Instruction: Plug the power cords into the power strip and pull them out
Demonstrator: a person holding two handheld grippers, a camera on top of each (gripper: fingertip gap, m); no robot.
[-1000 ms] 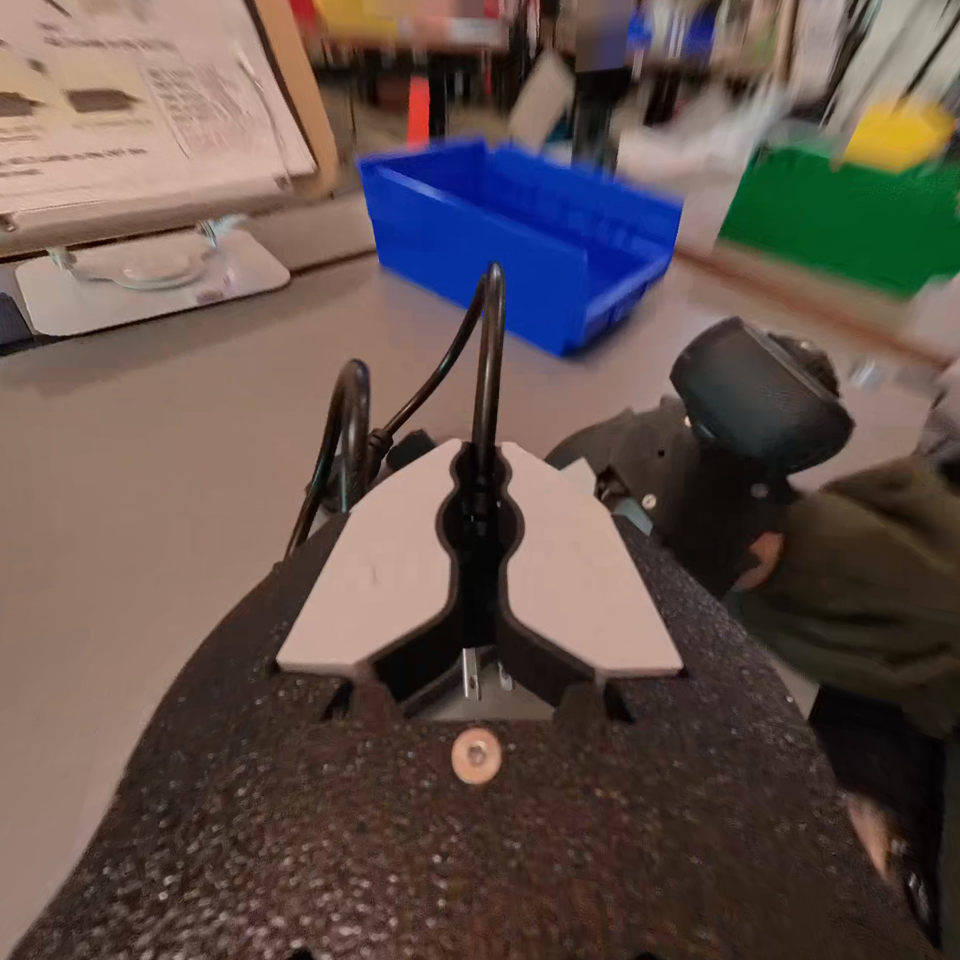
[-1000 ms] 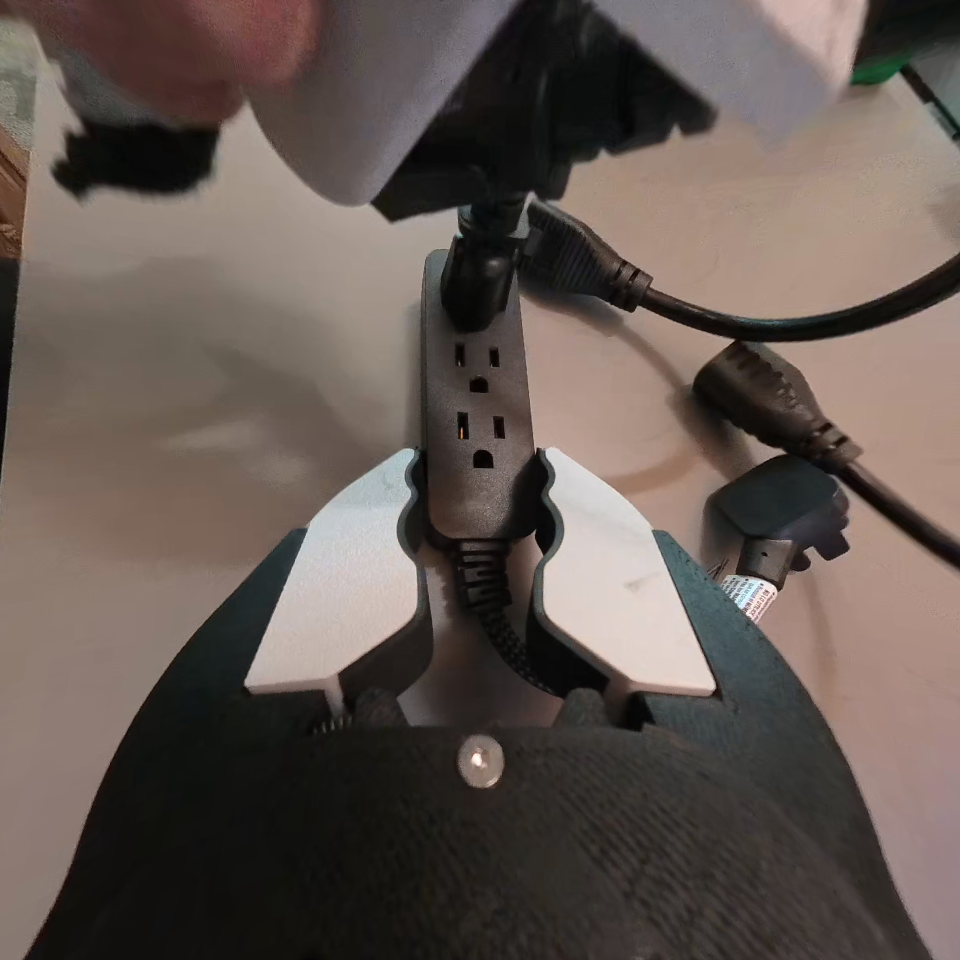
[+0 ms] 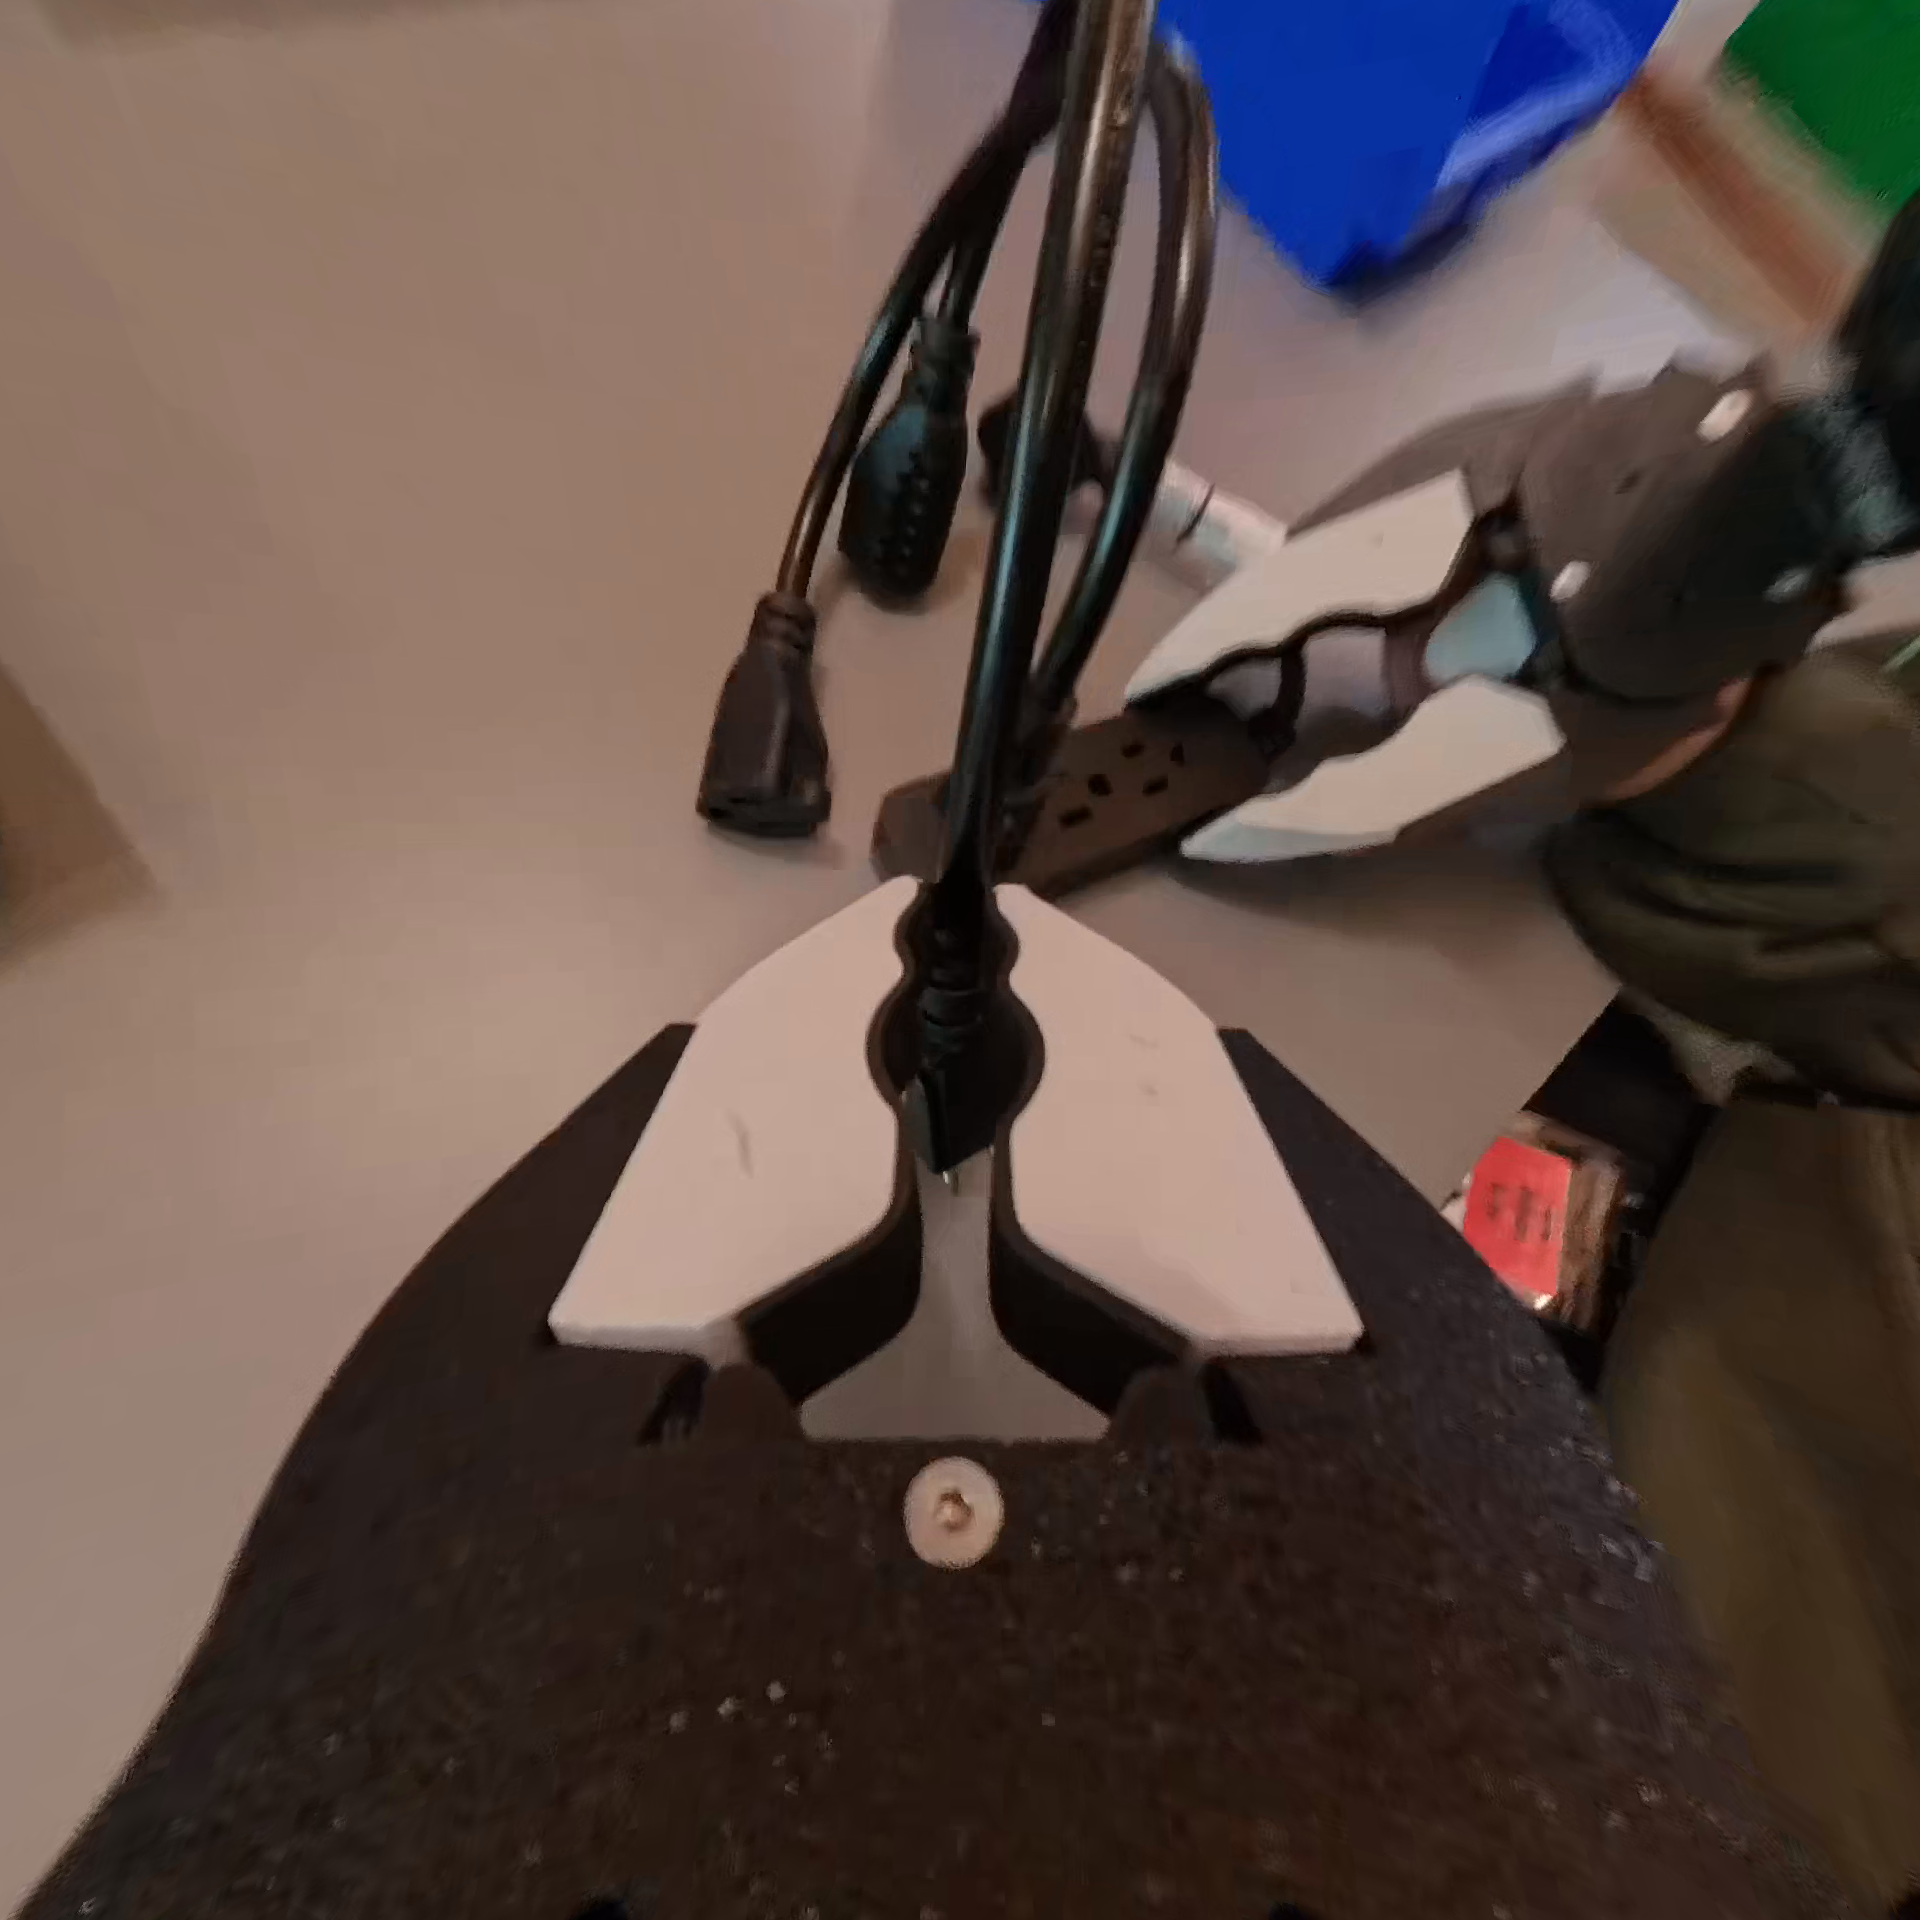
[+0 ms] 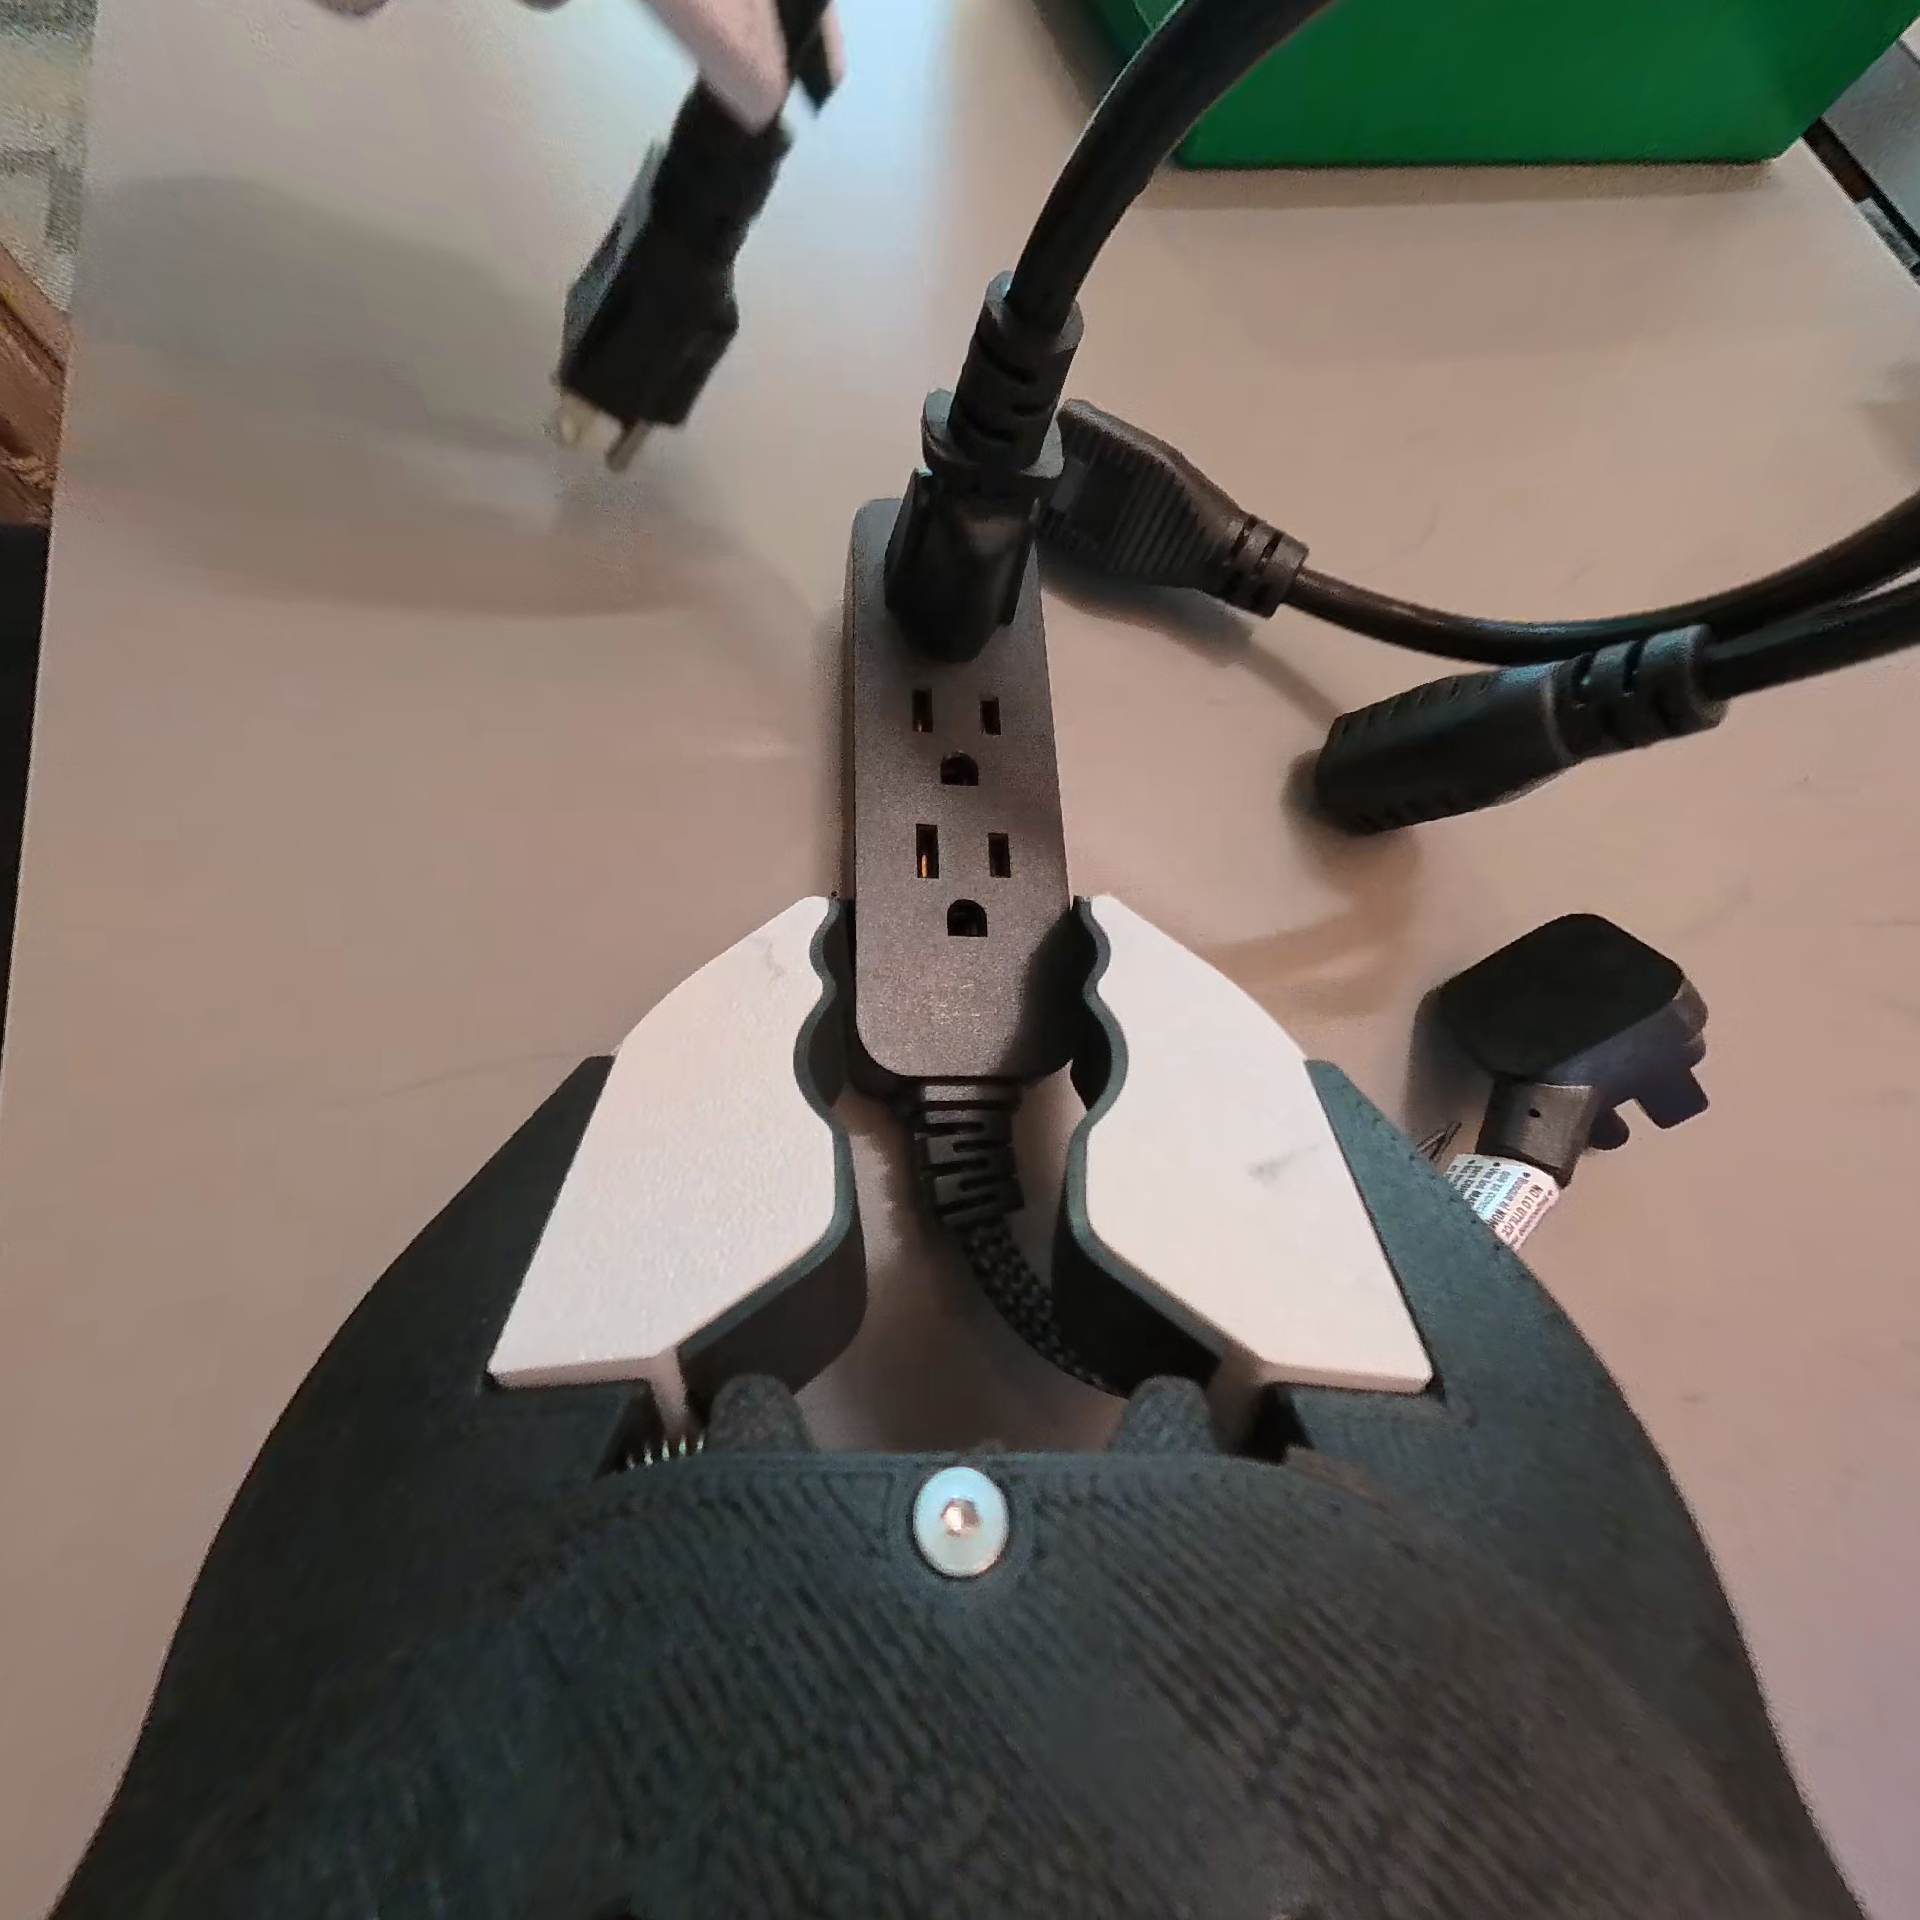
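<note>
The counter (image 4: 364,831) was a pale, smooth surface with plenty of bare room on its left side; in the right wrist view its left edge ran down the frame beside a dark strip. At the far right a green bin (image 4: 1507,83) sat close to the cords, and in the left wrist view a blue bin (image 3: 1382,125) stood beyond them, so the room there was tighter.

My right hand-held gripper (image 4: 961,914) was clamped narrowly on the cord end of the power strip (image 4: 956,790), which lay flat on the counter pointing away from me. One black plug (image 4: 961,561) stood seated in its farthest outlet; the two nearer outlets showed open slots. My left hand-held gripper (image 3: 954,894) was pinched tight on a second power cord plug (image 3: 948,1039), lifted above the counter to the left of the strip, its metal prongs clear of any outlet. Its cord (image 3: 1049,416) looped upward out of frame.

To the right of the strip lay two loose female connectors (image 4: 1475,743) on thick black cable, one touching the strip's far end. Nearer me, a flat angled plug (image 4: 1569,1029) rested just beside my right finger, apart from the strip.
</note>
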